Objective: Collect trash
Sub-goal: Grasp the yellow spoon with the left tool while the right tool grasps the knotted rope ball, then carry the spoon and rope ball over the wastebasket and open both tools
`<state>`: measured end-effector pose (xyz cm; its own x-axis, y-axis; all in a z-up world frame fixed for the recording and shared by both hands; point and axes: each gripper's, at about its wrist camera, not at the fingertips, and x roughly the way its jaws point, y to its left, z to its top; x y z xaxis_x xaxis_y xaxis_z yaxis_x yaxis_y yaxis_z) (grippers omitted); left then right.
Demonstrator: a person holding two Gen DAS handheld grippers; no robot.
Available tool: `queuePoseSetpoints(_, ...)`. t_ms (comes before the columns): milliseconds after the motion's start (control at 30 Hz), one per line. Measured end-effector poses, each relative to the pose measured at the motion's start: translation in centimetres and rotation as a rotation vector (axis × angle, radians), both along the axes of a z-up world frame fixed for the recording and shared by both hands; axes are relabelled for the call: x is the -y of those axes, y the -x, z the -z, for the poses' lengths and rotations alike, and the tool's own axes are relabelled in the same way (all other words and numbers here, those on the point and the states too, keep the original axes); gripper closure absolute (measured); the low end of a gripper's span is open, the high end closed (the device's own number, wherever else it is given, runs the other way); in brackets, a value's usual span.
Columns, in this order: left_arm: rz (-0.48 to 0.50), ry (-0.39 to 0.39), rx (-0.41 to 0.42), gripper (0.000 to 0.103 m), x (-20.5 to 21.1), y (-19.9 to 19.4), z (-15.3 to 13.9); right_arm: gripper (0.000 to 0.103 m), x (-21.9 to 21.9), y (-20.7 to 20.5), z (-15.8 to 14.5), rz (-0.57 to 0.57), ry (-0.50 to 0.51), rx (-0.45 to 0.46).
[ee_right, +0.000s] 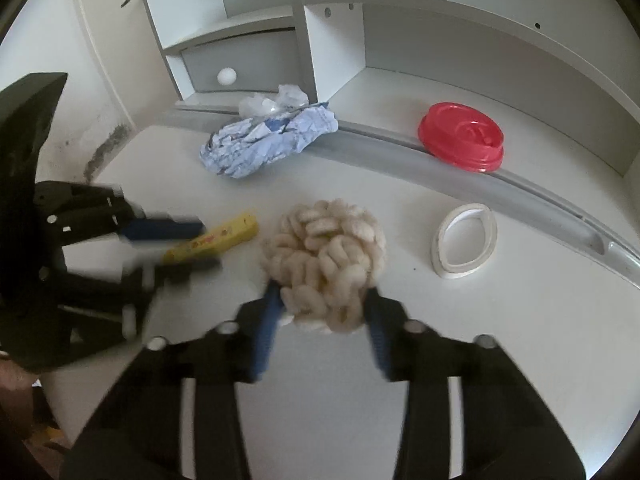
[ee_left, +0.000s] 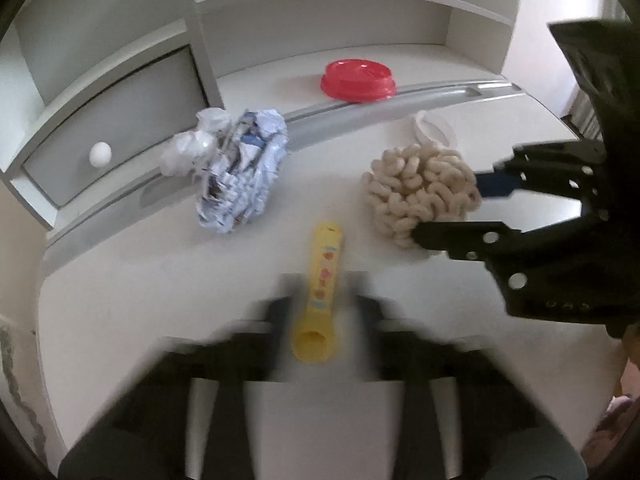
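The left gripper [ee_left: 320, 292] is closing its fingers around a yellow tube [ee_left: 320, 280] lying on the white worktop [ee_left: 160, 300], while the right gripper [ee_right: 322, 300] is clasping a cream knitted ball [ee_right: 324, 256] (fingers pressing both sides). Farther back, crumpled paper [ee_left: 244, 176], a red lid [ee_left: 358, 80] and a tape roll [ee_right: 464, 240] are resting

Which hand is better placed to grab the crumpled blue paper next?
Left, probably: the left tool straddles the yellow tube, nearer the crumpled blue paper; the right tool flanks the knitted ball.
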<state>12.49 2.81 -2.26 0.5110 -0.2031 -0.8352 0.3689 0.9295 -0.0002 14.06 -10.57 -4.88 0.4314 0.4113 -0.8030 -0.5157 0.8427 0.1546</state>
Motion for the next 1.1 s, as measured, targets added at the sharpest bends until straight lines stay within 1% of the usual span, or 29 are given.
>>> queuePoseSetpoints(33, 0.001, 0.023, -0.010, 0.091, -0.2, -0.1, 0.0, 0.070, 0.1, 0.1, 0.0, -0.002, -0.006, -0.003)
queuePoseSetpoints(167, -0.002, 0.020, 0.001, 0.091, 0.0, 0.2, -0.2, 0.074, 0.8, 0.5, -0.4, 0.004, -0.001, 0.009)
queuePoseSetpoints(333, 0.021, 0.008, 0.042, 0.091, 1.6, 1.2, -1.7, 0.075, 3.0, 1.8, -1.7, 0.031, -0.025, 0.041)
queuePoseSetpoints(433, 0.064, 0.005, 0.067, 0.091, 3.8, 1.9, -2.8, 0.076, 5.7, 3.5, -2.9, 0.075, -0.052, 0.071)
queuePoseSetpoints(567, 0.153, 0.019, 0.104, 0.091, 8.3, 3.4, -4.4, 0.078, 12.0, 6.9, -4.5, 0.181, -0.097, 0.110)
queuePoseSetpoints(600, 0.197, 0.030, 0.115, 0.091, 10.4, 4.1, -4.9, 0.078, 14.0, 8.3, -4.9, 0.221, -0.101, 0.124)
queuePoseSetpoints(667, 0.263, 0.046, 0.126, 0.091, 13.3, 5.3, -5.6, 0.078, 18.8, 11.6, -5.7, 0.314, -0.102, 0.150)
queuePoseSetpoints(700, 0.327, 0.057, 0.136, 0.091, 16.1, 6.4, -6.1, 0.078, 20.5, 13.0, -5.8, 0.349, -0.102, 0.158)
queuePoseSetpoints(767, 0.415, 0.066, 0.147, 0.091, 19.6, 8.1, -6.7, 0.078, 25.0, 16.5, -6.2, 0.442, -0.088, 0.178)
queuePoseSetpoints(800, 0.492, 0.074, 0.153, 0.091, 22.7, 9.6, -7.1, 0.078, 27.4, 18.6, -6.4, 0.497, -0.073, 0.189)
queuePoseSetpoints(867, 0.584, 0.083, 0.159, 0.091, 26.3, 11.6, -7.5, 0.078, 31.1, 22.4, -6.7, 0.582, -0.051, 0.196)
queuePoseSetpoints(900, 0.660, 0.092, 0.159, 0.091, 29.2, 13.5, -7.6, 0.078, 32.9, 24.3, -6.6, 0.625, -0.032, 0.195)
queuePoseSetpoints(933, 0.703, 0.098, 0.156, 0.091, 30.8, 14.6, -7.6, 0.078, 34.7, 26.4, -6.3, 0.670, -0.008, 0.189)
queuePoseSetpoints(1033, 0.863, 0.098, 0.128, 0.091, 36.3, 19.1, -6.8, 0.078, 38.0, 30.7, -4.9, 0.742, 0.026, 0.154)
queuePoseSetpoints(1067, 0.918, 0.089, 0.114, 0.091, 38.1, 20.8, -6.1, 0.078, 39.3, 32.4, -3.7, 0.762, 0.044, 0.120)
queuePoseSetpoints(1100, 0.947, 0.082, 0.103, 0.091, 39.1, 21.7, -5.5, 0.078, 39.9, 33.1, -2.7, 0.773, 0.053, 0.095)
